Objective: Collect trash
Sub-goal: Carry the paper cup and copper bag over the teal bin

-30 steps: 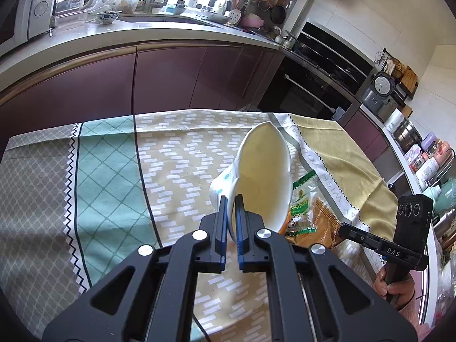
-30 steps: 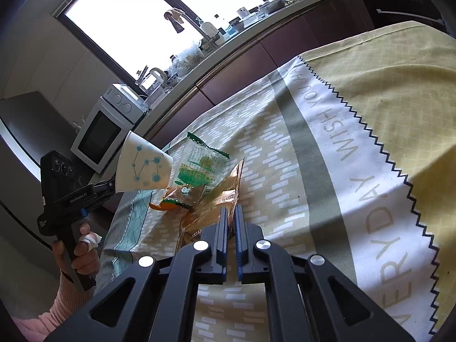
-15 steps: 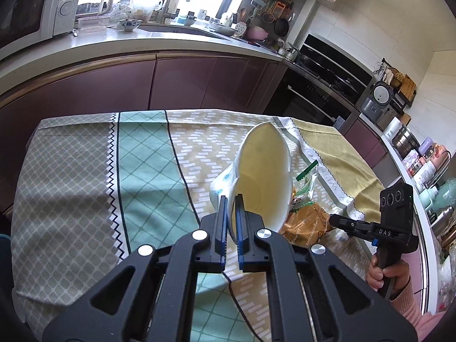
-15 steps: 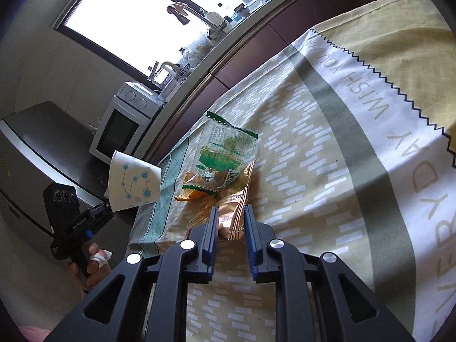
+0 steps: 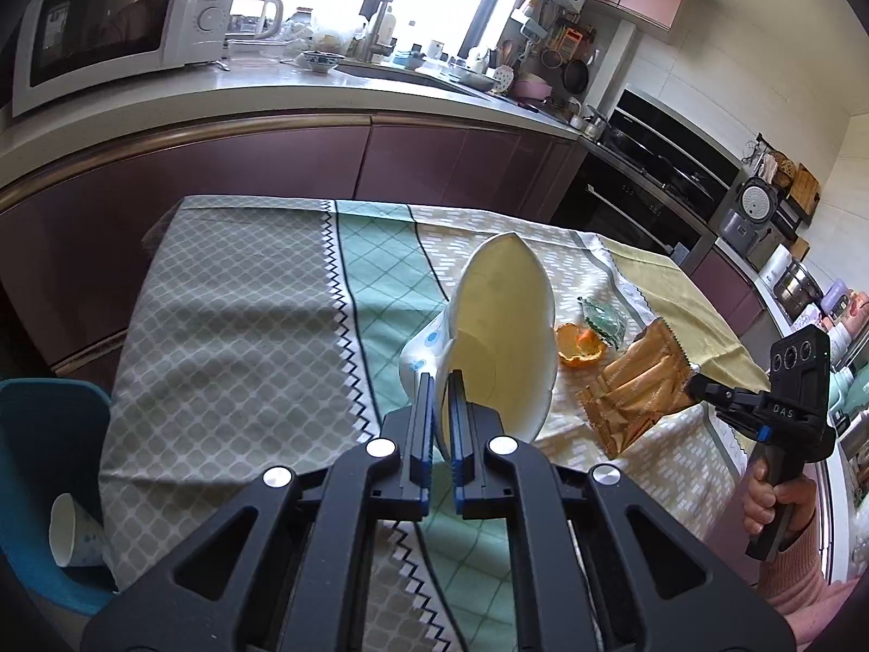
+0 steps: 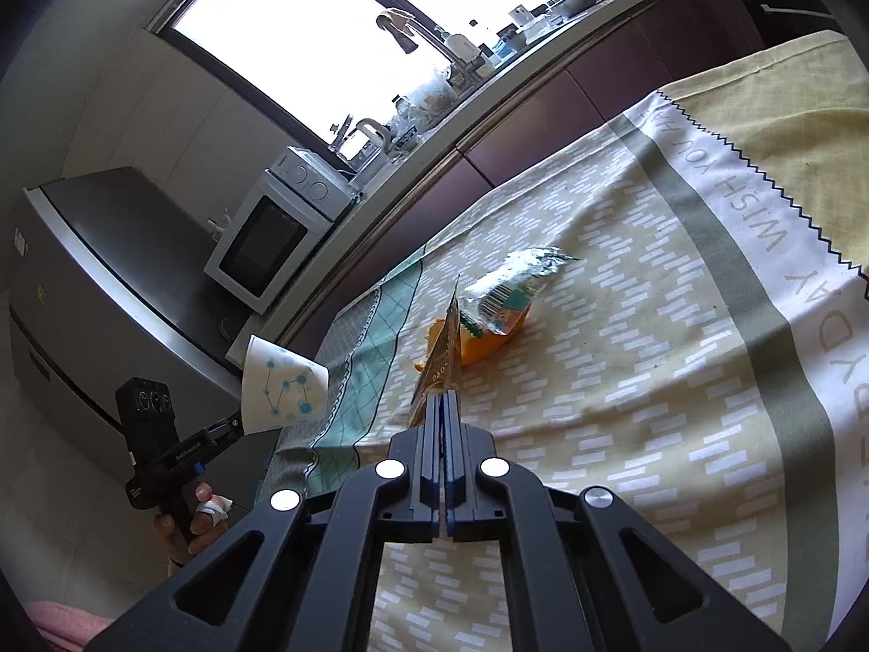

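paper cup (image 5: pixel 505 337): squashed, lifted | brown wrapper (image 5: pixel 633 388): lifted | orange peel (image 5: pixel 581 350), green packet (image 5: pixel 605 320): on cloth

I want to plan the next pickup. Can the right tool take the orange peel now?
Probably not yet: the right tool is shut on the brown foil wrapper. The orange peel lies uncovered nearby.

A home kitchen: microwave (image 5: pixel 108 27), sink tap (image 6: pixel 402 35), built-in oven (image 5: pixel 641 206), clothed table (image 5: pixel 228 293)

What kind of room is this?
A home kitchen, most likely: a microwave sits on the long counter, with a sink tap by the window and a built-in oven.
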Available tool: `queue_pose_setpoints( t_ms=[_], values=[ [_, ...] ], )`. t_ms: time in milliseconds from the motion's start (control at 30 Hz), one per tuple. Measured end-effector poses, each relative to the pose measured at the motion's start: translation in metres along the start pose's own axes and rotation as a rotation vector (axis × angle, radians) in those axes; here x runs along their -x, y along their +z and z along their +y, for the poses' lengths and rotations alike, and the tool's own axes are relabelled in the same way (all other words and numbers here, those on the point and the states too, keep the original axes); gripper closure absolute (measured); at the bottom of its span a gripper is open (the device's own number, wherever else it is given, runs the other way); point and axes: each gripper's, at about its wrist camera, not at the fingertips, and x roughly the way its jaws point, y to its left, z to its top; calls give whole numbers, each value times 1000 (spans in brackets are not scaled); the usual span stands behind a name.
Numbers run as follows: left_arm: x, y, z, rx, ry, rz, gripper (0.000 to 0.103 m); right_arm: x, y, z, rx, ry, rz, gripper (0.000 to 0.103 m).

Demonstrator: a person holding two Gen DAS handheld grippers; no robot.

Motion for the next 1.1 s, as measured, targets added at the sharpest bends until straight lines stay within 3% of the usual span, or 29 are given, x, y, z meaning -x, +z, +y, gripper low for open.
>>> queue_pose_setpoints(
  t_ms=[367,667,833,1100],
  values=[
    [87,-28,75,83,160,-97,97,-23,6,81,141,137,32,103],
    [144,-53,140,167,312,-131,97,-98,0,156,219,293,146,103],
    [158,-67,172,198,399,-109,97,-152,-14,198,250,365,243,103],
    [153,-85,211,262,446,-59,97,-224,-44,250,290,409,393,103]
  ],
)
